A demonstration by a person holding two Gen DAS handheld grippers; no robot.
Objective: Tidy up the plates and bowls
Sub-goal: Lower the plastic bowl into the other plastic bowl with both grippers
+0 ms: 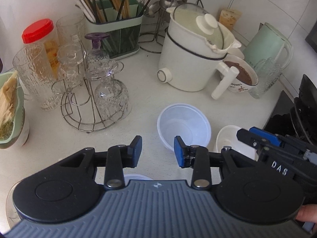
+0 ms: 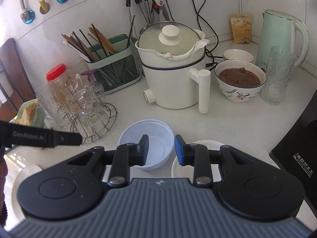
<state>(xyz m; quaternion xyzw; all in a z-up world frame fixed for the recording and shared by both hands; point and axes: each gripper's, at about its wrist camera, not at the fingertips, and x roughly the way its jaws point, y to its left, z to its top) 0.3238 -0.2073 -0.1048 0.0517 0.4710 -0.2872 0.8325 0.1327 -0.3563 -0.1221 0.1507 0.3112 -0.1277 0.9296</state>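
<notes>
A translucent white plastic bowl (image 1: 184,127) (image 2: 146,144) stands empty on the pale counter (image 1: 142,91). My left gripper (image 1: 158,151) hovers just in front of the bowl, open, with only counter between its pads. Part of a white rim (image 1: 136,177) shows under it. To the right lies a small white dish (image 1: 227,138) (image 2: 200,144). My right gripper (image 2: 161,150) (image 1: 255,136) is open above the gap between bowl and dish. In its own view the bowl's right rim sits between its fingers, untouched. The left gripper (image 2: 47,138) shows at the left of that view.
A wire rack of upturned glasses (image 1: 93,91) stands left. A white electric pot (image 1: 194,59), a patterned bowl of brown food (image 2: 239,81), a green kettle (image 2: 281,37) and a tall glass (image 2: 277,75) crowd the back. A black stove (image 1: 293,109) borders the right.
</notes>
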